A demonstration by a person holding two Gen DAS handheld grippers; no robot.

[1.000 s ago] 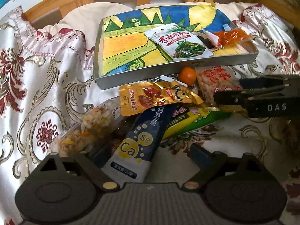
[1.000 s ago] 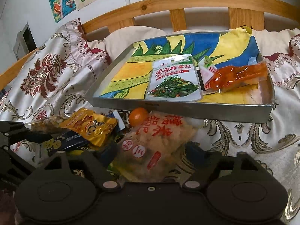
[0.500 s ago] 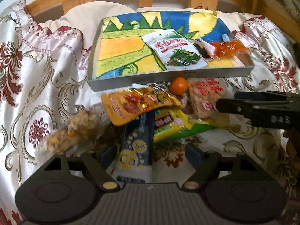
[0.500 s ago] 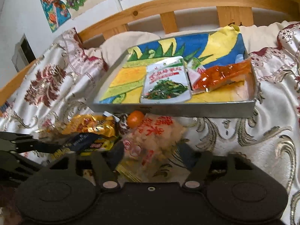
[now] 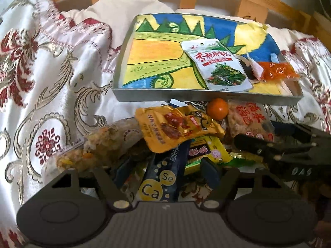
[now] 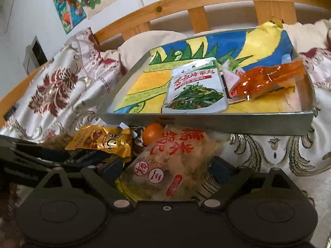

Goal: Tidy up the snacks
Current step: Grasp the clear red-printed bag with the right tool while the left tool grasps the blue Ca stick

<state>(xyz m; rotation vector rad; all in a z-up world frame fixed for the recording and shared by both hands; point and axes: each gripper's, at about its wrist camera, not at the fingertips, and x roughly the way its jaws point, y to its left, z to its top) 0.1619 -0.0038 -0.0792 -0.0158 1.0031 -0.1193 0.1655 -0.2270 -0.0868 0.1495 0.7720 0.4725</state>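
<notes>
A grey metal tray [image 5: 206, 96] [image 6: 206, 122] lined with a colourful drawing lies on the bed. It holds a white seaweed packet [image 5: 219, 68] [image 6: 194, 88] and an orange-red packet [image 5: 277, 70] [image 6: 266, 80]. In front of it is a pile of snacks: a gold packet [image 5: 175, 128], a small orange [image 5: 217, 109], a yellow packet [image 5: 206, 150] and a clear rice snack bag [image 5: 99, 144]. My left gripper [image 5: 167, 171] is closing around a dark blue packet [image 5: 163, 175], with its pads still apart from it. My right gripper [image 6: 167, 167] is opening, with the red-lettered cracker bag [image 6: 173, 161] between its fingers.
A floral satin quilt [image 5: 51, 82] covers the bed. A cream pillow [image 6: 149, 43] and a wooden slatted headboard [image 6: 198, 14] stand behind the tray. Drawings [image 6: 70, 2] hang on the wall. The right gripper's body [image 5: 289, 150] lies close beside the pile.
The left fingers have drawn closer together around the dark blue packet, and that view has rolled and shifted. The right fingers have spread wider around the cracker bag.
</notes>
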